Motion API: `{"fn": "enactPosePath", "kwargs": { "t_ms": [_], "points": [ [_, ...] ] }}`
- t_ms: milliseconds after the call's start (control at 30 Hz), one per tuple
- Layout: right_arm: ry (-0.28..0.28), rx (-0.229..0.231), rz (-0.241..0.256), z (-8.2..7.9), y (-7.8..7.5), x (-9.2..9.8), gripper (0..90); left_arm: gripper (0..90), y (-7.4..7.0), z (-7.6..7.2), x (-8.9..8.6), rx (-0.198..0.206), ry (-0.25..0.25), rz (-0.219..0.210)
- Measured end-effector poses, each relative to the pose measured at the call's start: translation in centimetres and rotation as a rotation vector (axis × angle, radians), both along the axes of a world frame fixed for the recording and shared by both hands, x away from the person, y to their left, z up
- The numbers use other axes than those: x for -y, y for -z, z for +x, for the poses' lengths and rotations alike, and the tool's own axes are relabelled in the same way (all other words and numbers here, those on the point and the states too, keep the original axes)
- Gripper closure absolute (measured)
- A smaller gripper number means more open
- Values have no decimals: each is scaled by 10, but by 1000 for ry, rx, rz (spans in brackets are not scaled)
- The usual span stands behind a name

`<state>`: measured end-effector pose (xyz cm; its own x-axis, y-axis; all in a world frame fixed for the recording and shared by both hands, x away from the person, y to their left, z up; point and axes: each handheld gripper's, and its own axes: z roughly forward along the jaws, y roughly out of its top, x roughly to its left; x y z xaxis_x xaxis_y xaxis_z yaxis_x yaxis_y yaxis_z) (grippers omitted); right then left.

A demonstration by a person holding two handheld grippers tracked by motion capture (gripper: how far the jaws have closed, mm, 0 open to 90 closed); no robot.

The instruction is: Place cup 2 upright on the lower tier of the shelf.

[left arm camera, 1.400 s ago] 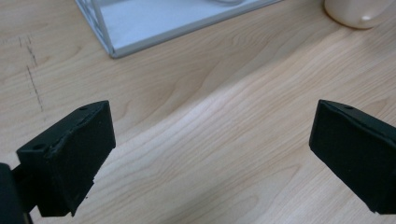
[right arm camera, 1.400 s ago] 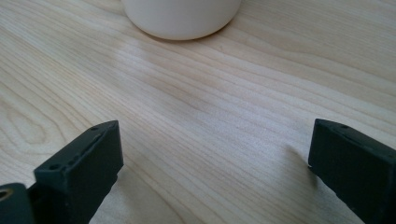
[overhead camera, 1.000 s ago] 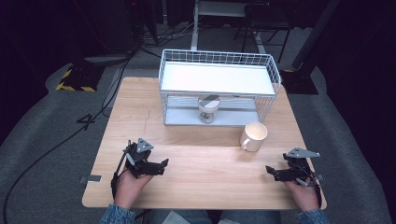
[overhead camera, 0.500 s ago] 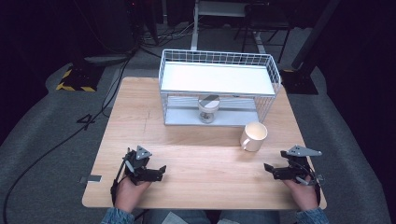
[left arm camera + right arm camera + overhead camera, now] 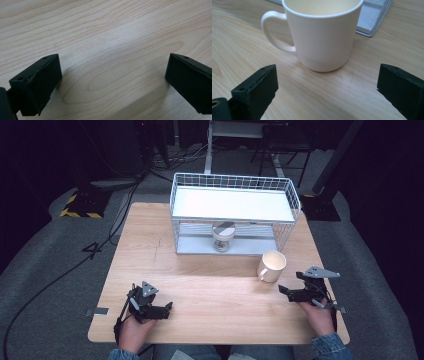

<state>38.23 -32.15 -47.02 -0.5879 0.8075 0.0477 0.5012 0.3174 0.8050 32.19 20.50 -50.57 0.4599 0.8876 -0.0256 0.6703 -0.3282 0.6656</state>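
Observation:
A cream mug [image 5: 271, 265] stands upright on the wooden table [image 5: 210, 285], right of centre, its handle to the left in the right gripper view. My right gripper [image 5: 289, 290] rests low near the table's right front, a short way from the mug. In the right gripper view the mug [image 5: 322, 37] is just ahead of the right gripper [image 5: 327, 92], whose jaws are wide apart and empty. My left gripper [image 5: 165, 309] sits near the front left edge. In its own view the left gripper [image 5: 112, 82] is open over bare wood.
A white wire rack [image 5: 232, 215] with a white top shelf stands at the back of the table. A small jar with a striped lid [image 5: 223, 236] sits on its lower level. The rack's base corner [image 5: 372, 17] lies just behind the mug.
My left gripper has drawn back toward the table's front edge. The right gripper has barely shifted. Mug, jar and rack are where they were.

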Motion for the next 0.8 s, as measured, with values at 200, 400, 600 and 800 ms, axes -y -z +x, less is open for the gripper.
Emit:
{"fn": "enactPosePath", "kwargs": {
  "t_ms": [200,400,600,800],
  "points": [
    [-13,17,4,15,2,-7,31,1,0,0,-1,-1,2,1],
    [-26,8,9,31,9,-13,31,1,1,1,-1,-1,9,-1],
    [-53,14,18,42,12,-21,31,1,1,1,-1,-1,8,-2],
    [-70,34,28,50,14,-29,31,1,1,0,0,0,2,-3]
  ]
}}
